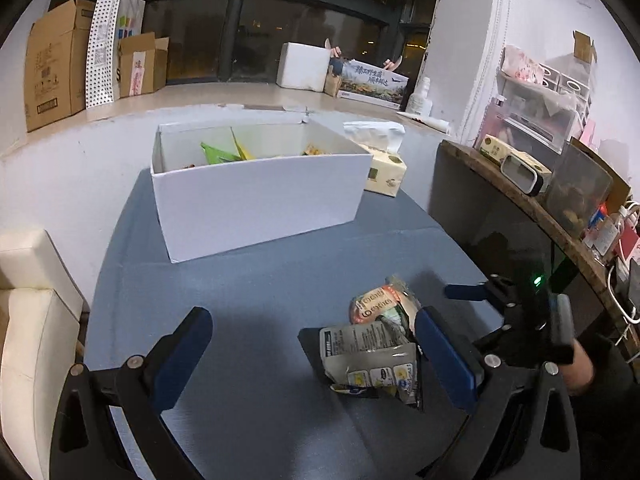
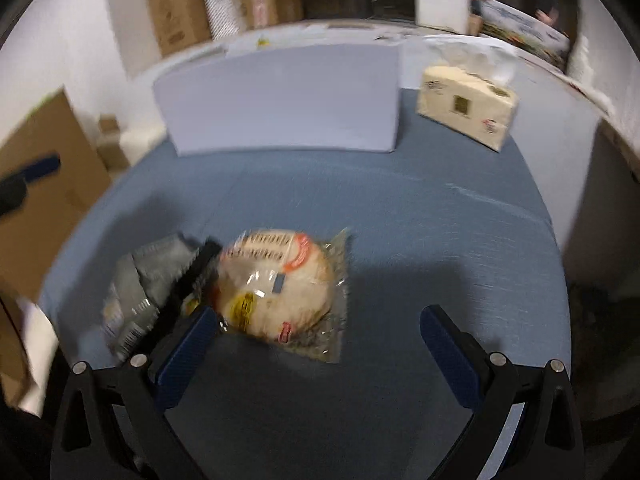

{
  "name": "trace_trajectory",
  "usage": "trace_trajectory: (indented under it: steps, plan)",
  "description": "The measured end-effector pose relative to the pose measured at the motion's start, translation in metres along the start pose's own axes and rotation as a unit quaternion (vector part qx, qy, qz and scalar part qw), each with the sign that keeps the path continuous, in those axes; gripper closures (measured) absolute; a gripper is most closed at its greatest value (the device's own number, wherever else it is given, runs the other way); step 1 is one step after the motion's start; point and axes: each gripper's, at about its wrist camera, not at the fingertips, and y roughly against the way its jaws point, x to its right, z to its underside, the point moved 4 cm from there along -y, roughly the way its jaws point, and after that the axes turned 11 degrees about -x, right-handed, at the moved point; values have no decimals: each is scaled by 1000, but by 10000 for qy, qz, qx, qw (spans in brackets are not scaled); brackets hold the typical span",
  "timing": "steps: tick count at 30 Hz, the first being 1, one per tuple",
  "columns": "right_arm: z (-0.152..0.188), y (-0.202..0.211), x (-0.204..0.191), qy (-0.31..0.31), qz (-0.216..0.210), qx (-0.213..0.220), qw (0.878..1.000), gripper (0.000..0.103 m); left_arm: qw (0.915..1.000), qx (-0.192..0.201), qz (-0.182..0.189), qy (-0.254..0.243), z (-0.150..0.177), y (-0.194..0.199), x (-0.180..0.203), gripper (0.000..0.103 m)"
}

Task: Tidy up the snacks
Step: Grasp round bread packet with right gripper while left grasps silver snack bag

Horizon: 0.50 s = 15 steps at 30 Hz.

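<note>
**A:** Left wrist view, item by item?

**B:** Table [image 1: 248, 292], blue cover. Box [image 1: 256, 200], white and open-topped, near the far edge, with packets already in it. Tissue pack [image 1: 386, 172] just beside the box, toward the far right corner. Two snacks are left near the near edge: a grey packet [image 1: 370, 356] and, touching it on the far side, a bun [image 1: 378, 304] in clear wrap. Your left gripper [image 1: 316, 354] is spread wide and holds nothing. The grey packet lies between its fingers, hard against the right one.

**A:** Right wrist view?

**B:** It's blurred, so read it loosely. Your right gripper [image 2: 318, 346] is also wide open and empty. The bun sits between its fingers, close to the left one and well off the right one. A dark finger of the left gripper lies between bun and grey packet.

**A:** So what is the step, and how do I do it well?

**B:** I judge it's a pickup of the last two snacks, one per gripper.
- Right: shift left until the bun is centred, then close across its body, not the loose wrap. It looks soft, so squeeze lightly.
- Left: centre over the grey packet. A crinkled foil edge may slip, so take the thicker middle.
- The grippers are crowded here. Lift one at a time, clear the box's near wall, and release inside.
</note>
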Motion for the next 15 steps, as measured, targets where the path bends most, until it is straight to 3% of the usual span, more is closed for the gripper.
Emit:
trace_trajectory:
  steps: [7, 10, 13, 15]
  plan:
    - [-16, -30, -26, 491, 222, -234, 9983, 0, 9999, -150, 9, 53, 2, -10, -3, 0]
    - [-19, -34, -24, 281, -45, -283, 9992, 0, 9998, -218, 5, 17, 6, -14, -3, 0]
    - [-15, -27, -22, 263, -31, -185, 9995, 20, 9994, -354, 11, -36, 8, -21, -1, 0]
    - [-13, -25, -17, 198, -143, -204, 9995, 21, 9990, -432, 80, -101, 10, -24, 2, 0]
